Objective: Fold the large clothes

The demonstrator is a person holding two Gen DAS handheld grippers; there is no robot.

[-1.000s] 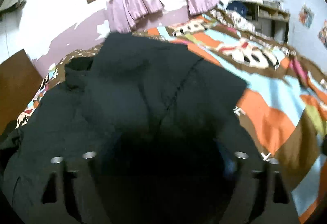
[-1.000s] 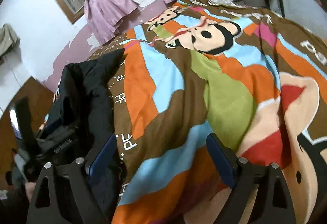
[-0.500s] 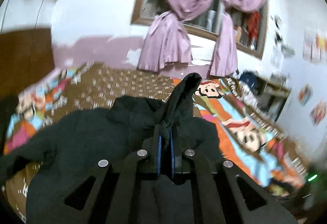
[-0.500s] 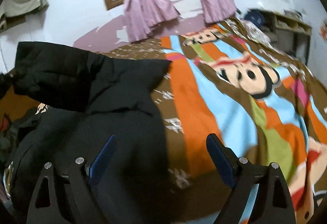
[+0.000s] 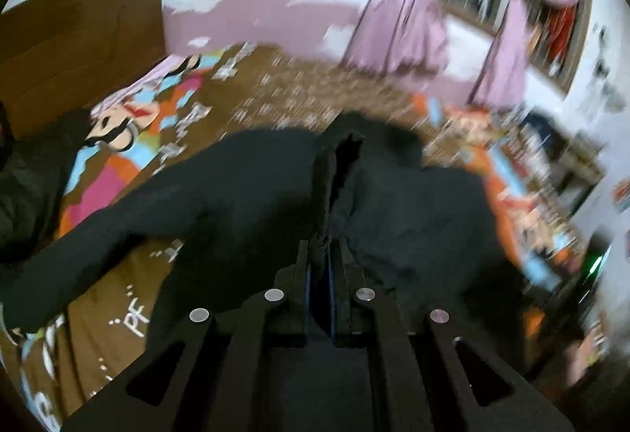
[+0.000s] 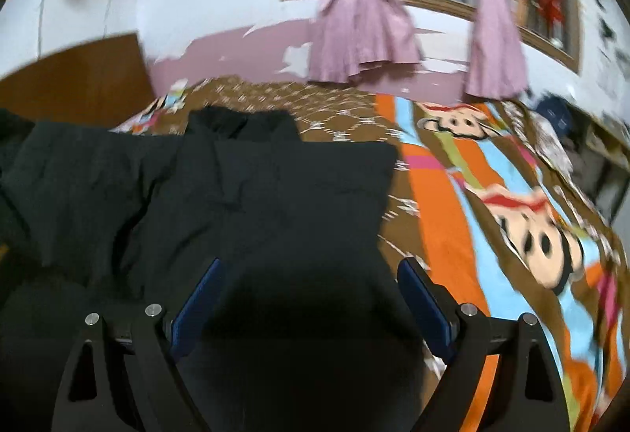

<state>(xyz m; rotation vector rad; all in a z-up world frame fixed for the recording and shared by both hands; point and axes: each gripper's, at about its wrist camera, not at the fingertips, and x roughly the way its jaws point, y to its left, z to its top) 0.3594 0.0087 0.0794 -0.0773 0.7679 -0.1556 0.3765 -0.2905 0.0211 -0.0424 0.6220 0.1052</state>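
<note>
"PF" lettering (image 5: 136, 319) marks bedspread (image 5: 102, 333) beside black jacket (image 5: 413, 219).

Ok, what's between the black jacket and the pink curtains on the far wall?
In the right wrist view, only bedspread lies between the black jacket and pink curtains.

A second ago the left gripper (image 5: 321, 254) was spread wide over the black jacket (image 5: 401, 211); its jaws are now pressed together on a raised ridge of the fabric, a pinch already made half a second back. The jacket, then bunched in a heap, now lies spread across the bed (image 5: 118, 314), one sleeve (image 5: 98, 247) stretched out to the left. The right gripper (image 6: 311, 298), earlier above bare bedspread (image 6: 441, 203), now hangs over the jacket, jaws apart.
</note>
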